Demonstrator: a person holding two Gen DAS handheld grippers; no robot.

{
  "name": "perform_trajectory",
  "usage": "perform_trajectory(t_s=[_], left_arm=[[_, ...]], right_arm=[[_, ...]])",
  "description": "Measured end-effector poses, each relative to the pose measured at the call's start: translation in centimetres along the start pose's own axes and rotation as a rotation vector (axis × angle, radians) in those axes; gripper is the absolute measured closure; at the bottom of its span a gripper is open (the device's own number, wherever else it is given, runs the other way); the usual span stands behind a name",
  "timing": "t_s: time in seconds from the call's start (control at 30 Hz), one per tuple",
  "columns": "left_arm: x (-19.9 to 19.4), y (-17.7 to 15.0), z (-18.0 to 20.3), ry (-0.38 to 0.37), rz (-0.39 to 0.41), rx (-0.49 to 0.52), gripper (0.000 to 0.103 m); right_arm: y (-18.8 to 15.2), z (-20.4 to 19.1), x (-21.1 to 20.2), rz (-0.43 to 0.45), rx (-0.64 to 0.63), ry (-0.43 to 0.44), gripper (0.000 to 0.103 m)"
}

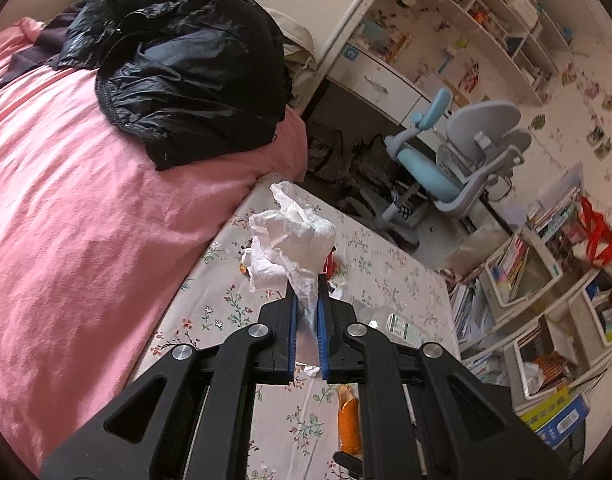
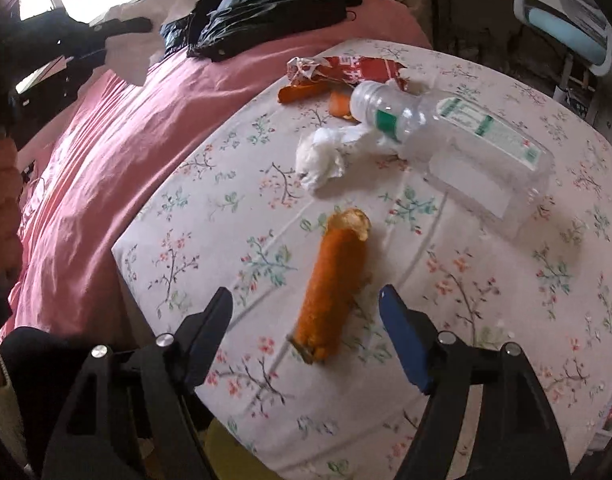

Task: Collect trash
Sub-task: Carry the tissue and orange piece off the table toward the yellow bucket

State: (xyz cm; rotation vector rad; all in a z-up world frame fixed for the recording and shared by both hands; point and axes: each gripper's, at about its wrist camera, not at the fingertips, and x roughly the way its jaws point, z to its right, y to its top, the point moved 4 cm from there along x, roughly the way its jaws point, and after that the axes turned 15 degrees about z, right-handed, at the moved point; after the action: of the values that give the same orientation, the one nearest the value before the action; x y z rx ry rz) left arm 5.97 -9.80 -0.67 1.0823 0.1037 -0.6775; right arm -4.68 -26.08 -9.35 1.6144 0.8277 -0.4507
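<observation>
My left gripper (image 1: 307, 294) is shut on a crumpled white tissue (image 1: 291, 242) and holds it above the floral tablecloth (image 1: 390, 276). My right gripper (image 2: 306, 298) is open, its jaws on either side of the near end of a rolled orange peel (image 2: 333, 280) that lies on the floral tablecloth (image 2: 209, 216). Beyond it lie a second white tissue wad (image 2: 321, 158), a clear plastic bottle (image 2: 454, 136) on its side, a torn red wrapper (image 2: 346, 70) and smaller orange peel pieces (image 2: 301, 92). In the left wrist view an orange peel (image 1: 349, 420) shows below the jaws.
A pink bed cover (image 1: 77, 200) borders the table on the left, with a black jacket (image 1: 185, 68) on it. A blue and grey desk chair (image 1: 454, 164), desk shelves (image 1: 466, 20) and bins of books (image 1: 546, 280) stand to the right.
</observation>
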Motion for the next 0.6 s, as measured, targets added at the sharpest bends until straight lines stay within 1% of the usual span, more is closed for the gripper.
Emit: perform_trajectory(t_s=[0.1,0.17,0.2,0.27,0.33,0.5,0.6], left_arm=[[0.4,-0.5,0.6,-0.004,-0.017,0.028,0.095],[0.5,-0.7,0.9,-0.007,-0.025,0.042,0.095],[0.5,-0.9,1.1,-0.010,-0.029,0.050,0.095],[0.7,-1.0,1.3,-0.014,-0.036,0.066,0.095],[0.7,-1.2,1.6,-0.020,-0.043,0.080,0.095],[0.7,-2.0,2.8,-0.033,-0.065,0.145,0.095],[0.6,-2.4,3.7,-0.043,-0.068,0.191,0.095]], right_arm=[[-0.4,-0.5,0.0,0.004,-0.062,-0.043,0.032],[-0.7,-0.5,0.5,-0.015,-0.109,-0.077,0.044],[-1.1,-0.3,0.9,-0.041,-0.115,-0.085,0.061],[-1.2,0.0,0.7,-0.036,-0.137,-0.091,0.070],[-1.2,0.6,0.5,-0.036,-0.112,-0.078,0.080],[-0.6,2.9,-1.0,0.003,-0.030,-0.074,0.081],[0.0,4.9,-2.6,0.056,0.044,-0.074,0.081]])
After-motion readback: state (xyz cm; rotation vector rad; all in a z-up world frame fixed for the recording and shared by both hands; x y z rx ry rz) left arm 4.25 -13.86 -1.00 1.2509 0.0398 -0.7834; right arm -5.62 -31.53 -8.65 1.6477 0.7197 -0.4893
